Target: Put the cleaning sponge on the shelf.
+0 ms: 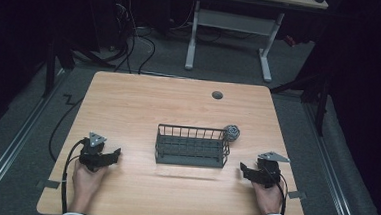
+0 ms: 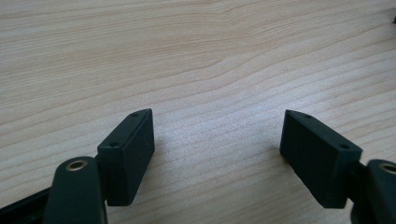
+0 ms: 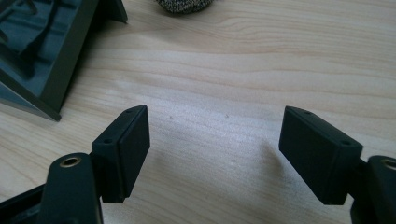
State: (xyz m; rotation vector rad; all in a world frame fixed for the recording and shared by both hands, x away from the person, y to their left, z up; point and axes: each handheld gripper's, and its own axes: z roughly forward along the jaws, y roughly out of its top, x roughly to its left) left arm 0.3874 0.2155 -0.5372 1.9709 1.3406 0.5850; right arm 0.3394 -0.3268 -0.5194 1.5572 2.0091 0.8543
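- Two grippers rest low on the wooden table [image 1: 128, 103] in the high view, one at each near corner, with a dark wire basket [image 1: 191, 146] between them in the middle of the tabletop.
- In that same view the left gripper [image 1: 116, 154] lies in the person's left hand [image 1: 87, 179], well apart from the basket's left end; its jaws point toward the basket.
- The right gripper [image 1: 243, 170] sits in the right hand [image 1: 267, 195], near the basket's right end but not touching it.
- A grey mesh ball [image 1: 232, 132] lies on the table just beside the basket's far right corner; whether it touches the wires I cannot tell.
- A small dark round grommet [image 1: 217, 95] sits in the tabletop near the far edge.
- In the left gripper view, the left gripper [image 2: 217, 140] has its two black jaws spread wide over bare wood grain, with nothing between them.
- In the right gripper view, the right gripper [image 3: 215, 140] also shows its jaws standing apart, empty, above the table.
- There the basket's [image 3: 56, 51] solid dark corner fills the upper left, and the mesh ball's [image 3: 184, 5] lower edge peeks in at the top, both clear of the jaws.
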